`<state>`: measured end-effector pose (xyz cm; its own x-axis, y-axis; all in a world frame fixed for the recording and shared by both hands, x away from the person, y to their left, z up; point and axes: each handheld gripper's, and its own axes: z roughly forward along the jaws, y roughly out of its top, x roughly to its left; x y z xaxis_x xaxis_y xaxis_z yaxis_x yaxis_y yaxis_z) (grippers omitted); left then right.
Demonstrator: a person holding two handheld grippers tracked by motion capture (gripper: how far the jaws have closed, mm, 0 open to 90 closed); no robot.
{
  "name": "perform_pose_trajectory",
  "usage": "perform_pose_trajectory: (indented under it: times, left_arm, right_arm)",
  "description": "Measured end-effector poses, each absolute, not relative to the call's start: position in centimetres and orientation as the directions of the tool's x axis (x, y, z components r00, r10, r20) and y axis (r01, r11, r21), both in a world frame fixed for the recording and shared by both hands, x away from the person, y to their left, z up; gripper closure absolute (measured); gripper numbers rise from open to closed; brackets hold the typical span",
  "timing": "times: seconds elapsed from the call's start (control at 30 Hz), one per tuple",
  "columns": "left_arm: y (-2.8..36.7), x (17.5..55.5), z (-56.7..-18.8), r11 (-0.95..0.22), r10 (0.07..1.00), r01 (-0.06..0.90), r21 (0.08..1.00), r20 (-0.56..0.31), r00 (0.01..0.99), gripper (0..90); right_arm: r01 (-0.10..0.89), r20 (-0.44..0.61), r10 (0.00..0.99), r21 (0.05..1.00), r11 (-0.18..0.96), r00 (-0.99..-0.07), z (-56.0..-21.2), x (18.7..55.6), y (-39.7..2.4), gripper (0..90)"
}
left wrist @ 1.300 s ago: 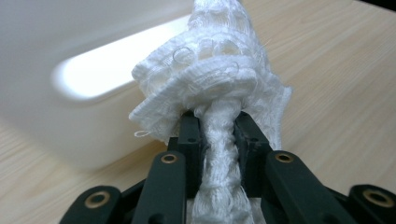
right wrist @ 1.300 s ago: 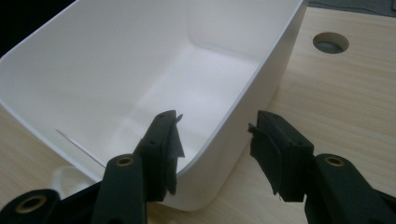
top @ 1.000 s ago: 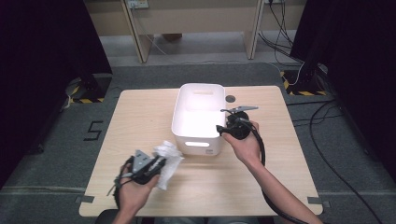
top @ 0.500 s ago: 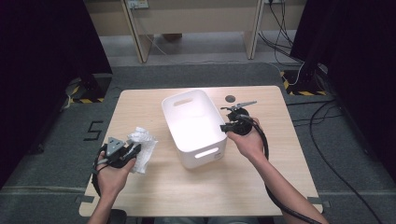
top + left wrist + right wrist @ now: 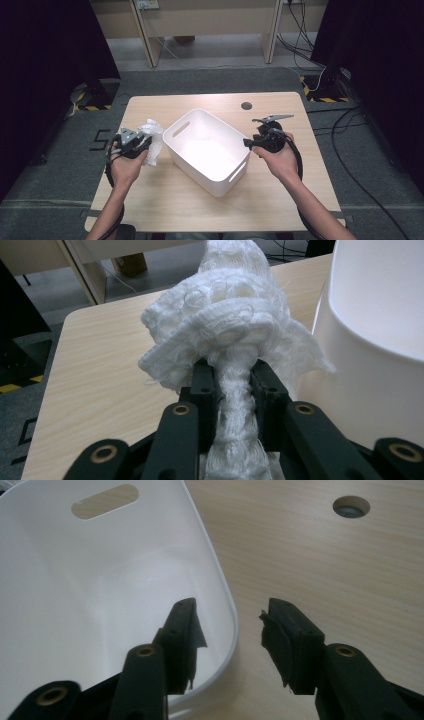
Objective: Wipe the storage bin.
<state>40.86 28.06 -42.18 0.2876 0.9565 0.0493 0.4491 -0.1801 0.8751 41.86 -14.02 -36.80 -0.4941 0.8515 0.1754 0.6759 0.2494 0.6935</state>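
My left gripper [image 5: 131, 144] has its fingers [image 5: 202, 390] clenched on a wad of white cloth [image 5: 235, 335], and I'm holding that bundle off the counter [image 5: 165, 205] just beside the near-left wall of the white bin [image 5: 207, 145], not in it. The bin sits skewed across the middle of the counter, empty as far as I can see. My right gripper [image 5: 227, 622] is at the bin's right end, its 2 fingers released and straddling the rim with nothing pinched; the jaws have just been opening, so I've let go of that wall. I read this as the carry stage: bin placed, cloth in hand, drop still to come. Next move, as I judge it, calls for lifting the cloth clear of the rim, swinging it over the hollow, then letting go. The loose folds could snag on the edge, so I want height first.
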Motion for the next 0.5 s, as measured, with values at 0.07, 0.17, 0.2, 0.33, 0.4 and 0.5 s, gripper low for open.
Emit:
perform_pose_trajectory:
  times: [0.07,0.17,0.2,0.33,0.4,0.5]
  left_arm:
    - [27.8,41.0,-42.2,-0.183,0.954,0.446,0.876,0.048,0.297,75.2]
    - [27.2,41.1,-42.5,-0.2,0.945,0.442,0.875,0.053,0.323,75.2]
    - [27.1,41.1,-42.6,-0.209,0.942,0.443,0.872,0.057,0.332,75.2]
    - [26.9,41.0,-42.7,-0.225,0.937,0.441,0.869,0.069,0.342,75.1]
    - [26.7,40.8,-42.8,-0.236,0.931,0.441,0.866,0.072,0.358,75.1]
    - [26.5,40.5,-42.8,-0.241,0.925,0.434,0.868,0.07,0.374,75.1]
  right_arm:
    - [0.684,0.177,0.859,0.688,0.241,-0.48,-37.1,41.3,-14.1,53.5]
    - [0.707,0.191,0.863,0.666,0.236,-0.468,-37.7,41.1,-13.8,57.2]
    - [0.706,0.191,0.861,0.666,0.239,-0.472,-37.8,41.1,-13.8,59.9]
    - [0.701,0.171,0.86,0.664,0.259,-0.48,-37.6,41.0,-13.3,70.3]
    - [0.699,0.157,0.861,0.661,0.272,-0.483,-37.4,41.2,-13.3,76.0]
    - [0.695,0.157,0.85,0.658,0.29,-0.503,-37.3,41.9,-13.5,79.3]
